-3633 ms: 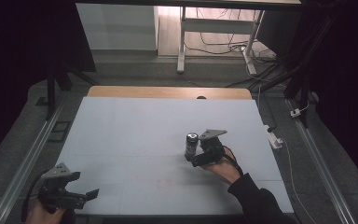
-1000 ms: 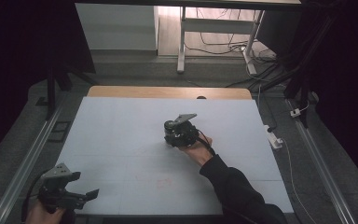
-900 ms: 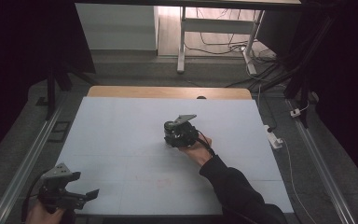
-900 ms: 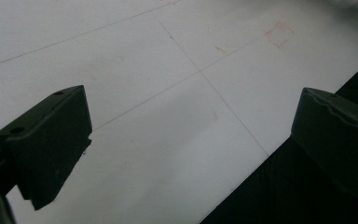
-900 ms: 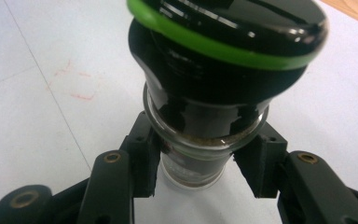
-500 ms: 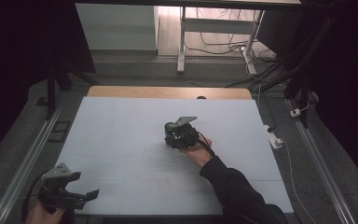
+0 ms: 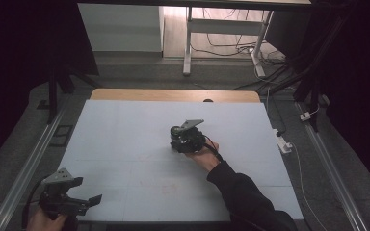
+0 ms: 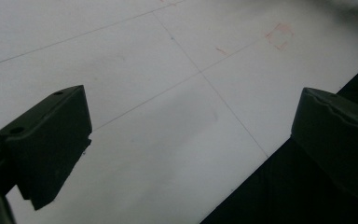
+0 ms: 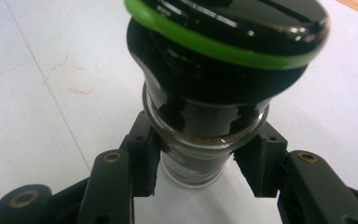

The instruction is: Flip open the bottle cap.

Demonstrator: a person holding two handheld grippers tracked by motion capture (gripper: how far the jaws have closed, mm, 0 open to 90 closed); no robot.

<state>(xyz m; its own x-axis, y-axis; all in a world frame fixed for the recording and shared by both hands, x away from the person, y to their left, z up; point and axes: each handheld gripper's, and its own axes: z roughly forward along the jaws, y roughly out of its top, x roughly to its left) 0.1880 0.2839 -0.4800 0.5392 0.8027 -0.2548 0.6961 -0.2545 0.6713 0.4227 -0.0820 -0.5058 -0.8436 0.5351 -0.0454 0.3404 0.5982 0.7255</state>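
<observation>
Glass jar (image 9: 200,154) with a black, green-ringed grinder cap (image 9: 228,28) stands upright near the middle of the pale table mat (image 7: 125,139), clamped around its glass body by the right gripper (image 9: 200,172). Judging by this, the jar is being carried or placed; next would come easing the jaws apart without tipping it. Far from the jar, at the mat's near-left corner, the left gripper (image 8: 191,140) hangs idle, jaws wide, gripping nothing.
</observation>
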